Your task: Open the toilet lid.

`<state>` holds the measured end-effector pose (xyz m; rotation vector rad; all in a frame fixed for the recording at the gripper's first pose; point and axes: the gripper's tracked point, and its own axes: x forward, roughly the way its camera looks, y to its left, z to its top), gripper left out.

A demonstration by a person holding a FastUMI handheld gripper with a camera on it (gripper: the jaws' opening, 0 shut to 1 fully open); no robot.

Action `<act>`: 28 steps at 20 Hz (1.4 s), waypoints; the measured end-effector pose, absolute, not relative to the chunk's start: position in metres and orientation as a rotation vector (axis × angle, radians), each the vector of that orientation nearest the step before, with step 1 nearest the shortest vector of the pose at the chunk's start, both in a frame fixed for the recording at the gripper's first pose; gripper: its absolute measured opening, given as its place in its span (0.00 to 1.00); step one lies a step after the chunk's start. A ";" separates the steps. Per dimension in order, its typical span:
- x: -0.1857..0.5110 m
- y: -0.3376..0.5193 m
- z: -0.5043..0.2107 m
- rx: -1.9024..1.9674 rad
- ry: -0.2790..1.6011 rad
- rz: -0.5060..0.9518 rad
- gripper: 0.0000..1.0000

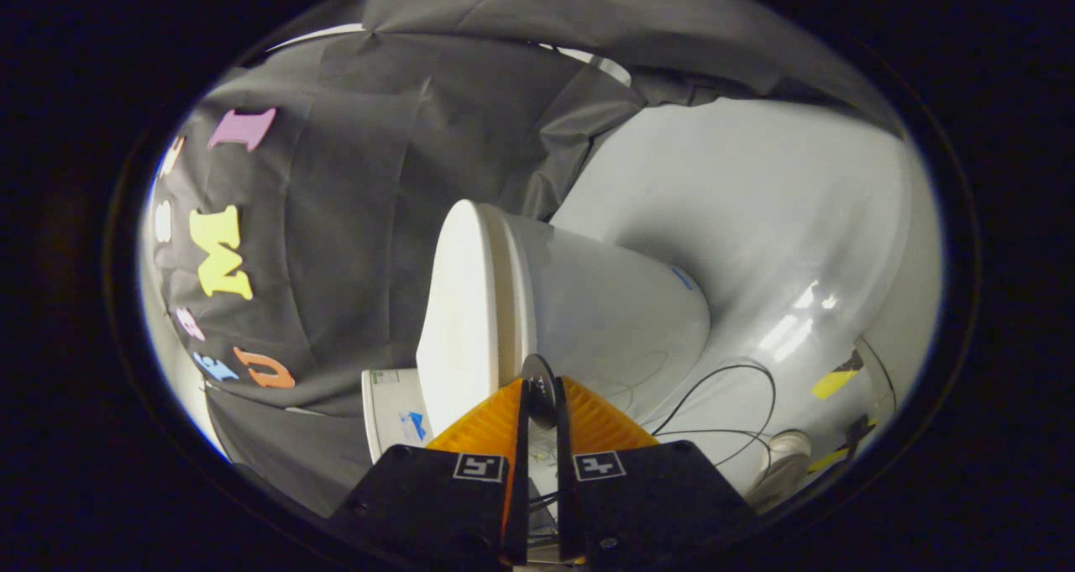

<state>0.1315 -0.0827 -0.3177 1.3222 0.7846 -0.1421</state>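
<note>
While the view is rolled onto its side, the gripper [540,400] sits low with its two fingers [487,425] drawn nearly together, only a thin slot between them. In that slot, right at the tips, there's a small dark rounded piece [538,383]; whether both fingers actually press on it cannot be told from here.

Just ahead of the fingertips, the toilet [621,312] lies sideways across the scene, its white bowl bulging out beyond the gripper. And the toilet lid [462,320] is still down, closed flat against the seat rim, its smooth top turned toward the black cloth wall [361,219]. The lid's near edge comes right up to the fingertips, seemingly touching or a hair away.

On the bowl's other side from the lid, pale glossy floor [756,219] spreads out, with thin black cables [739,387] looping across it near the toilet's base. Beside the lid's low end stands a white box-like part [390,412].
</note>
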 end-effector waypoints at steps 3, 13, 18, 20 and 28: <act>0.131 -0.081 -0.315 1.343 0.799 -0.159 0.14; 0.135 -0.073 -0.284 1.235 0.843 -0.184 0.08; 0.136 -0.068 -0.264 1.177 0.843 -0.186 0.08; 0.136 -0.065 -0.252 1.156 0.839 -0.180 0.08; 0.138 -0.056 -0.217 0.986 0.853 -0.151 0.08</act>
